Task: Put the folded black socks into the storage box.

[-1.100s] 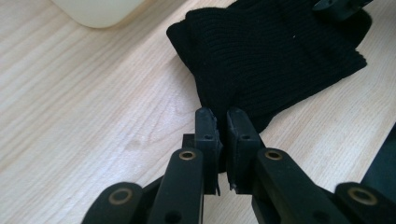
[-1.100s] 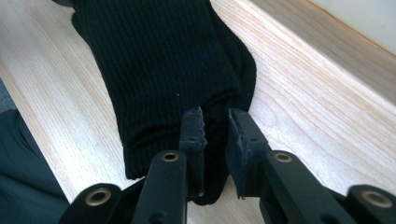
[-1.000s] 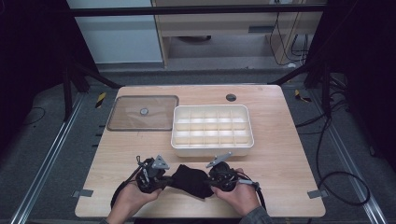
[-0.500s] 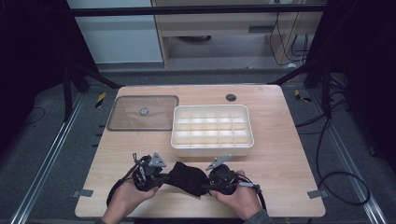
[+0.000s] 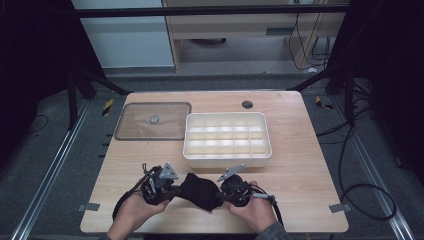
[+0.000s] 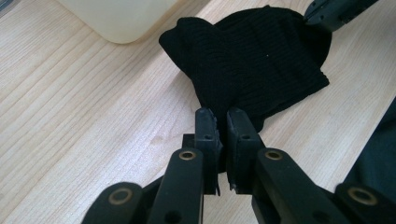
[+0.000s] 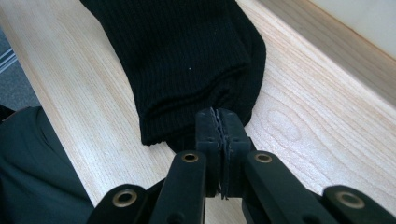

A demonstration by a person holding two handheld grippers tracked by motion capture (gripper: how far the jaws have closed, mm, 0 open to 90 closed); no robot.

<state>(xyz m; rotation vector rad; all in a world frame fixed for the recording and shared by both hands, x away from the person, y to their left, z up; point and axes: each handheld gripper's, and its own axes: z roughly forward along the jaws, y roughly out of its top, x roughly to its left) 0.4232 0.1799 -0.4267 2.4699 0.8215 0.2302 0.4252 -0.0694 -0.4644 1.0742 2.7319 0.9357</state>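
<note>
A black ribbed knit cloth (image 5: 200, 190) lies bunched on the wooden table (image 5: 300, 165) near its front edge, between the two hand-held grippers. My left gripper (image 5: 175, 190) holds its left end. In the left gripper view the jaws (image 6: 224, 123) are pinched on a fold of the cloth (image 6: 252, 56). My right gripper (image 5: 221, 196) holds the right end. In the right gripper view its jaws (image 7: 219, 122) are pressed together on the edge of the cloth (image 7: 187, 51). The right gripper's tip (image 6: 327, 11) also shows at the far side of the cloth in the left gripper view.
A white compartment box (image 5: 227, 160) stands just behind the cloth, its corner (image 6: 116, 18) close to the left gripper. A clear lid (image 5: 152, 121) lies at the back left. A round cable hole (image 5: 247, 104) sits near the back edge. Dark trousers (image 7: 32, 177) show below the front edge.
Both grippers stay shut on the cloth. The hands shifted only slightly, and the cloth bunched a little between them.
</note>
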